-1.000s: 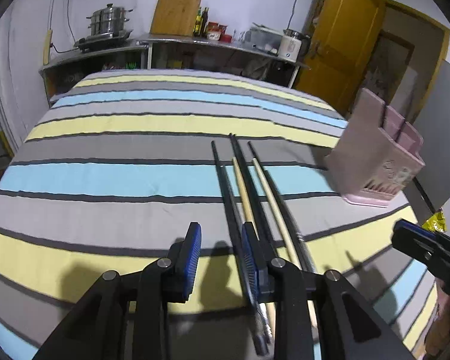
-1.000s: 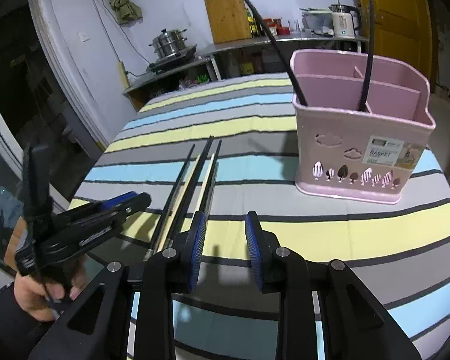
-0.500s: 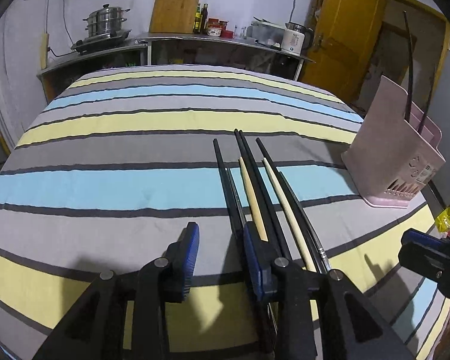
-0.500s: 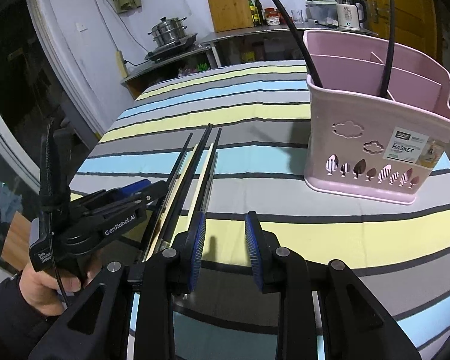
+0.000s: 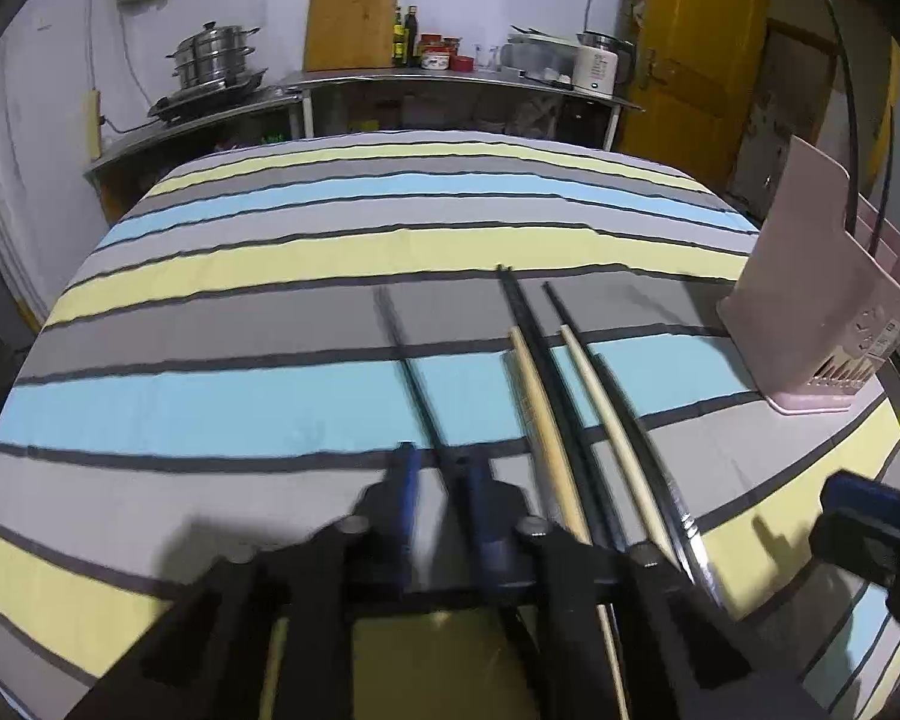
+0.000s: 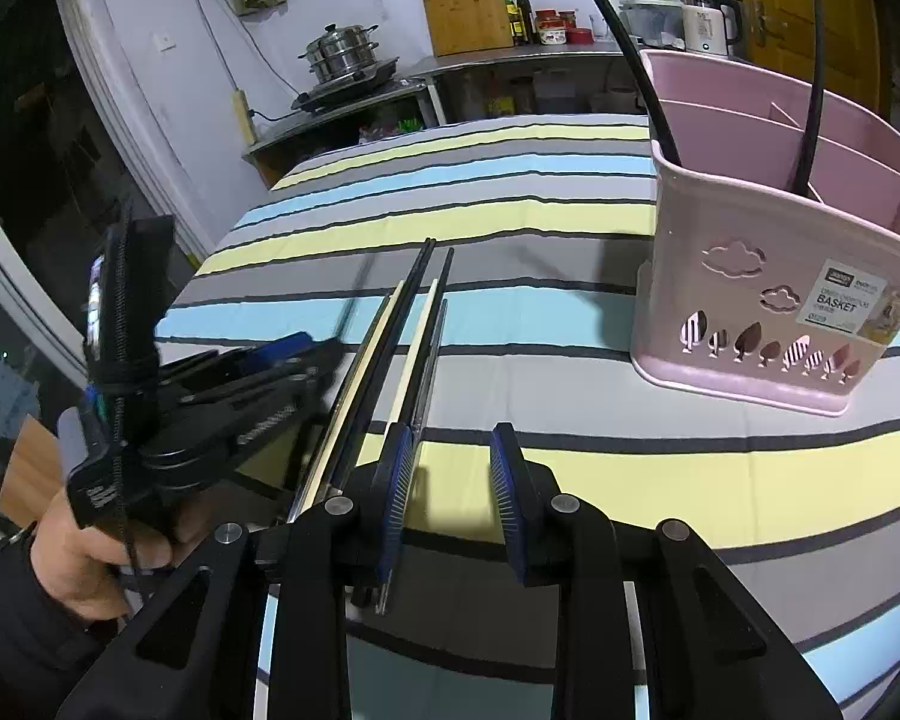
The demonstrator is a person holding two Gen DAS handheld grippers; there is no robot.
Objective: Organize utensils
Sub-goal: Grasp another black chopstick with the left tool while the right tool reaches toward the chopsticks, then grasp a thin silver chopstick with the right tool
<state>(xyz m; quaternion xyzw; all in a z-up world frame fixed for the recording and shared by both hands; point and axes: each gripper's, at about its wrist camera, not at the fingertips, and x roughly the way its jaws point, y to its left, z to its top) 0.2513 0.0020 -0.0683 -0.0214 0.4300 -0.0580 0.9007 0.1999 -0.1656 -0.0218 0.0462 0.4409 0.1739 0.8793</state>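
- Left of the pink basket (image 6: pixel 774 300), left claw (image 5: pixel 441 480) is closing on one black chopstick (image 5: pixel 411 372).
- Right claw (image 6: pixel 450 492) spread, empty.
- Next: lift it, carry to basket.

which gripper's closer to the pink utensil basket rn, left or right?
Right. The right gripper hovers over the striped tablecloth with the pink utensil basket just ahead to its right. The left gripper sits farther off, beyond the chopsticks, jaws closing around a black chopstick.
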